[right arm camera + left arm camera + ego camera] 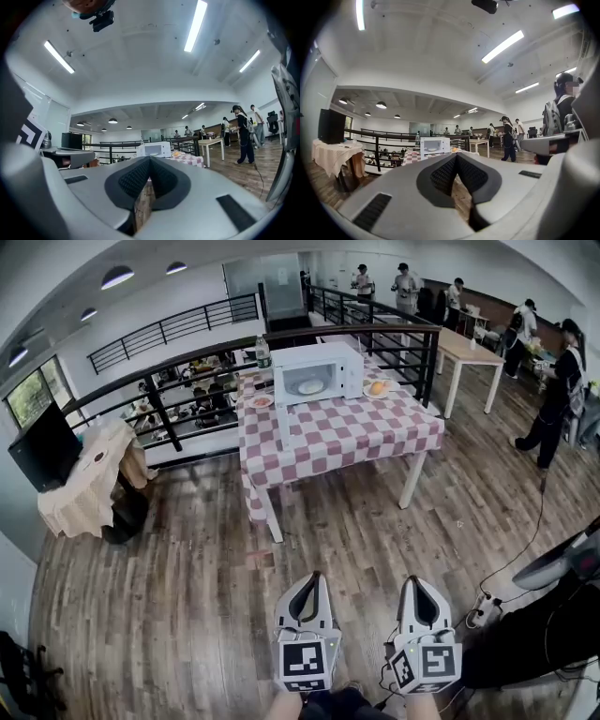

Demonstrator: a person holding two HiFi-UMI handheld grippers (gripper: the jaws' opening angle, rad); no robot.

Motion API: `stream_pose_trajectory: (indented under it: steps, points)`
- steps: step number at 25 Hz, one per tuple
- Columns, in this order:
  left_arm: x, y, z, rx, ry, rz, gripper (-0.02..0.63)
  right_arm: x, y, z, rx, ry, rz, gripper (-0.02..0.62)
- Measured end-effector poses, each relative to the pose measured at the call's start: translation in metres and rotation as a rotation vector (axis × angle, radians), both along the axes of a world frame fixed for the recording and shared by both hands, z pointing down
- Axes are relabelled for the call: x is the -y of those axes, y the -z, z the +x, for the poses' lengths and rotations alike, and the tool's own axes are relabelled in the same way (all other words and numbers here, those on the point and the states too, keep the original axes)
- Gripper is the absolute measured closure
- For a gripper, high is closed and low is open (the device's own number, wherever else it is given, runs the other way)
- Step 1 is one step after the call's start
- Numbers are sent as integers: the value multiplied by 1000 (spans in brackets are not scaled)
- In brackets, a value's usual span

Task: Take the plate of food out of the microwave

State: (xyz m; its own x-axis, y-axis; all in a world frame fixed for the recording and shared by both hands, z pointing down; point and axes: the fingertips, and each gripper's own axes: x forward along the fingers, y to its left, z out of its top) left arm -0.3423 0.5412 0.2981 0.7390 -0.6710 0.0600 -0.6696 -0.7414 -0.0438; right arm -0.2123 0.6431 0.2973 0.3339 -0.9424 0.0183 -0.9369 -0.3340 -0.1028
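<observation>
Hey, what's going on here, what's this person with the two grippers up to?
A person holds the left gripper and the right gripper out level over the wooden floor, both shut with nothing between the jaws. They stand well back from the checkered table, where the white microwave sits with a plate visible inside. The plate is not yet out.

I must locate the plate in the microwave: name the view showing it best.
Head view: the plate shows as a pale disc inside the microwave. Both gripper views show the microwave tiny and distant, the plate barely discernible.
</observation>
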Motion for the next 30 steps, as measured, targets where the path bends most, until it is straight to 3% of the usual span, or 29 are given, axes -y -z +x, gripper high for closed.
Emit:
stream_pose_trajectory:
  steps: [8,18,30]
  points:
    - [1,-6,16,5,29,1,588,-1,-6,23,3,8,9,604]
    - [4,-13,10,28,89,-10,588,-5,-19,47,10,16,-14,606]
    - [58,-25,31,35,103,-19,588,42,-37,79,31,6,-38,604]
